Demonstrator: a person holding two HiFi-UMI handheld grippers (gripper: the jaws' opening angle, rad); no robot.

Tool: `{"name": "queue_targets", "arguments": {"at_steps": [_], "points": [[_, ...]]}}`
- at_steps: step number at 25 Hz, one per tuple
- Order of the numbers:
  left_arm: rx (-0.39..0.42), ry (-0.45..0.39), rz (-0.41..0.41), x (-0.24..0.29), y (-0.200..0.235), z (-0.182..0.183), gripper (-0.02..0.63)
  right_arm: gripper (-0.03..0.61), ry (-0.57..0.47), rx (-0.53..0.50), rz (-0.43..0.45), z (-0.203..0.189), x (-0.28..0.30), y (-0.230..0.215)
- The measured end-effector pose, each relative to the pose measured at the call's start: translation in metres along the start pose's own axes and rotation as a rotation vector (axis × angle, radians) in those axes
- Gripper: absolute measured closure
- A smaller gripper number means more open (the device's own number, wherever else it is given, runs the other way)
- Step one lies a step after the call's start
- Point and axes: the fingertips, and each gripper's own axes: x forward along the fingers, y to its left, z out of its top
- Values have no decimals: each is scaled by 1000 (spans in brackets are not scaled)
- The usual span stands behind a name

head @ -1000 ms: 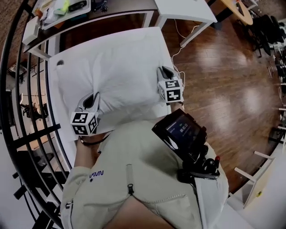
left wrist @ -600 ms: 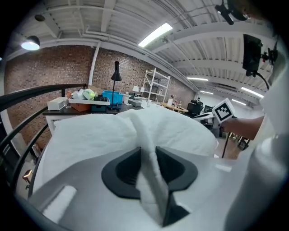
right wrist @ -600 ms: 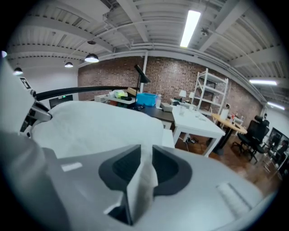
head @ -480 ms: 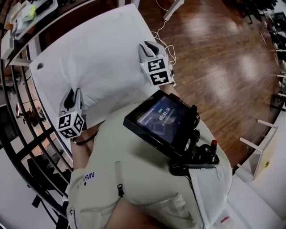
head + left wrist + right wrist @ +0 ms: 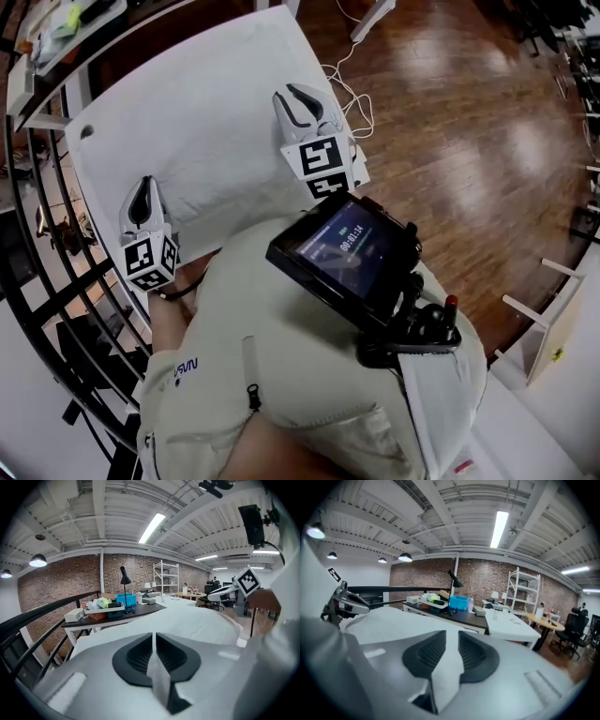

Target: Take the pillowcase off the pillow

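Note:
The pillow in its white pillowcase (image 5: 206, 122) lies on a white table (image 5: 79, 164). My left gripper (image 5: 142, 187) is at the pillow's near left edge, and its jaws are closing on a thin fold of the pillowcase (image 5: 197, 623). In the left gripper view the left gripper (image 5: 153, 637) has its pads pressed on that fold. My right gripper (image 5: 298, 98) is at the pillow's right edge. In the right gripper view the right gripper (image 5: 451, 637) holds a thicker fold of the pillowcase (image 5: 389, 620) between its pads.
A black railing (image 5: 37, 234) runs along the left of the table. A dark desk with clutter (image 5: 56, 28) stands beyond it, with another white table (image 5: 375, 14) at the top. Cables (image 5: 342, 80) lie on the wooden floor. A screen device (image 5: 347, 258) hangs on the person's chest.
The head view has swung to the left. The left jaws stood apart half a second ago and are now together on the cloth. The right gripper has shifted along the pillow's right edge.

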Motion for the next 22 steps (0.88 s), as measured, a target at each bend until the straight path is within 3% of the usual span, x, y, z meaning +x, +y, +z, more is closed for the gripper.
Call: {"name": "queue_targets", "arguments": {"at_steps": [9, 16, 22], "points": [[-4, -2, 37, 9, 4, -4, 607, 511, 27, -27, 70, -13, 11, 38], [-9, 0, 58, 10, 7, -4, 607, 535, 82, -50, 75, -33, 18, 47], [3, -21, 115, -4, 9, -3, 607, 553, 51, -70, 77, -28, 16, 56]]}}
